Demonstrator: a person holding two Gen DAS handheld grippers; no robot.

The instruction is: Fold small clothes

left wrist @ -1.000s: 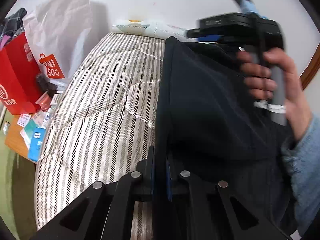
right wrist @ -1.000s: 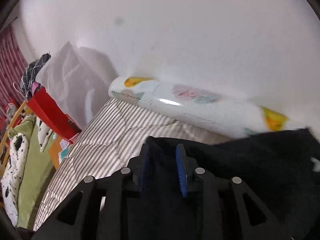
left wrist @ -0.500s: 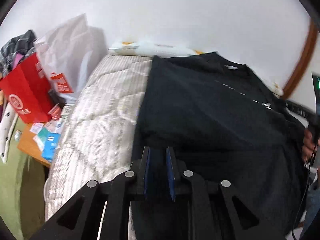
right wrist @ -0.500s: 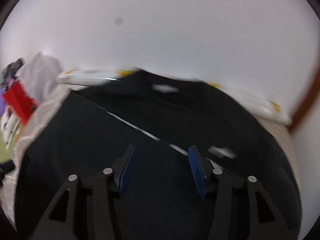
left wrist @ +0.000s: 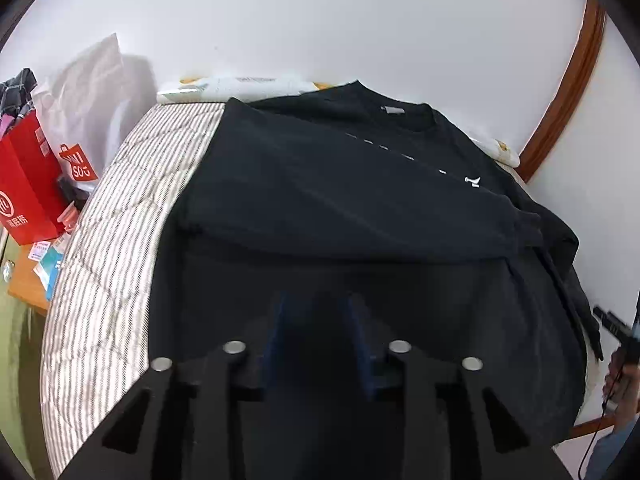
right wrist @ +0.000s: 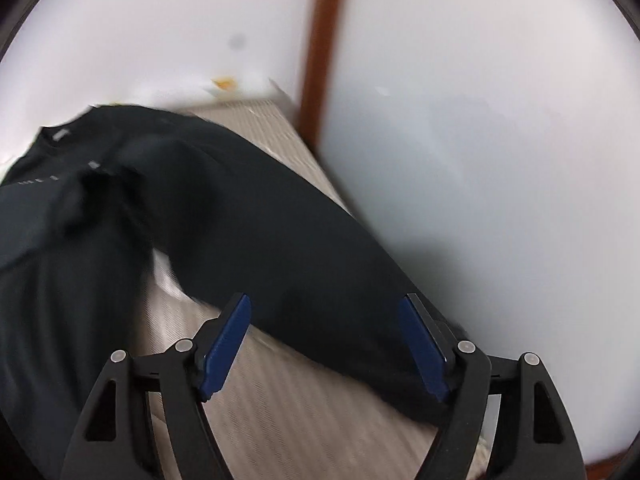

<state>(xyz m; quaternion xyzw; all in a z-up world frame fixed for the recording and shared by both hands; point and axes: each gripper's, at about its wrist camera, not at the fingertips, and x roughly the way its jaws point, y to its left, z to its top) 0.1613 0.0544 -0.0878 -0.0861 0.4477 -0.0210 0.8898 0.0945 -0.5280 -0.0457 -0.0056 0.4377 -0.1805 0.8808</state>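
A black sweatshirt (left wrist: 360, 200) lies spread on the striped mattress (left wrist: 120, 208), its left side folded over the body. My left gripper (left wrist: 318, 320) hovers over the shirt's lower part. Its jaws are opening, and the blue pads (left wrist: 280, 328) press on nothing; only the cloth lying below shows between them. My right gripper (right wrist: 326, 320) is over the shirt's right sleeve (right wrist: 280, 248), which runs along the bed's edge by the wall. Its jaws are opening wide and stand apart from the sleeve. In the left wrist view the right gripper (left wrist: 616, 328) shows at the far right, held by a hand (left wrist: 620, 376).
A red paper bag (left wrist: 28, 188) and a white plastic bag (left wrist: 88, 92) stand left of the bed. A small wooden table (left wrist: 24, 288) holds boxes. A patterned pillow (left wrist: 240, 86) lies at the head. A brown door frame (right wrist: 324, 40) and white wall border the right side.
Both grippers let go of the black cloth and their jaws widened. The left one drew back from the fold. The right one swung fast to the right, over the sleeve.
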